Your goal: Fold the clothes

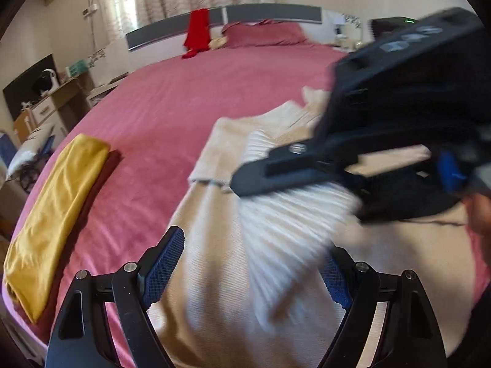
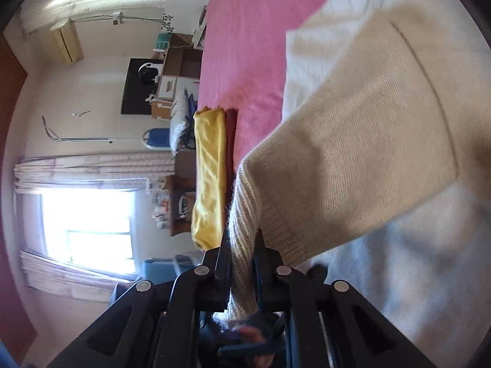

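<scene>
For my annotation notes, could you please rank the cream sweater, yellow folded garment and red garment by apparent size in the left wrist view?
1. cream sweater, though nearness inflates it
2. yellow folded garment
3. red garment, far off

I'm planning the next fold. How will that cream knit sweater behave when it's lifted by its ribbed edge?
Probably floppy: the cream sweater drapes from the right gripper, clamped on its ribbed hem. Likely grippy, given the fuzzy knit. The open left gripper could support the sagging body.
</scene>
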`<act>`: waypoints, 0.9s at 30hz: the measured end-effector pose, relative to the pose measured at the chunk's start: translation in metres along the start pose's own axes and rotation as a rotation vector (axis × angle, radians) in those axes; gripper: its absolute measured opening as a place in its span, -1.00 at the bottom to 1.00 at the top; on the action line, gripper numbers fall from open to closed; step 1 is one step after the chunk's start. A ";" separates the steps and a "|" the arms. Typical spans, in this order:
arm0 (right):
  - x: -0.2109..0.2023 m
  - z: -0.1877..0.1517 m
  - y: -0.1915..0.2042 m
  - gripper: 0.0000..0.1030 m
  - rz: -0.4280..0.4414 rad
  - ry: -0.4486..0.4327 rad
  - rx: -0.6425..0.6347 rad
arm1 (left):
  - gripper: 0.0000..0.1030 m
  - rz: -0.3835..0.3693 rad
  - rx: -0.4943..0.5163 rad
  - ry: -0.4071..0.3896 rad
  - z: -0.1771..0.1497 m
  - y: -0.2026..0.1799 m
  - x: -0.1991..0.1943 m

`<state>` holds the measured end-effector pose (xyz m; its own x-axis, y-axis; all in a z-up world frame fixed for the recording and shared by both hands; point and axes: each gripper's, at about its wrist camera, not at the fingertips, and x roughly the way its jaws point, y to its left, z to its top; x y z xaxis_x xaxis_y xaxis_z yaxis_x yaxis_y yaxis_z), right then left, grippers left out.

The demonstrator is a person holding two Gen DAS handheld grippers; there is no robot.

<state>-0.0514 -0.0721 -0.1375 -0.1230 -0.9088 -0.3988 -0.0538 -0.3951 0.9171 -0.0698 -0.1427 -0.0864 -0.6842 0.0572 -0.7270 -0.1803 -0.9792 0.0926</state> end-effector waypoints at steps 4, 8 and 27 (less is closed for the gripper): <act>0.009 -0.010 -0.019 -0.77 0.034 0.040 0.066 | 0.65 0.022 0.028 -0.002 -0.004 0.002 0.008; 0.009 -0.012 -0.032 -0.58 0.079 0.039 0.122 | -0.27 -0.067 0.045 0.003 -0.004 0.003 0.015; 0.024 0.012 0.001 -0.10 -0.994 -0.051 -0.774 | -0.71 0.094 -0.578 -0.232 0.034 0.248 -0.087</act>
<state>-0.0666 -0.0928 -0.1457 -0.4018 -0.1750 -0.8989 0.4468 -0.8943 -0.0256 -0.0791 -0.3836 0.0231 -0.8257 -0.0573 -0.5612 0.2550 -0.9253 -0.2807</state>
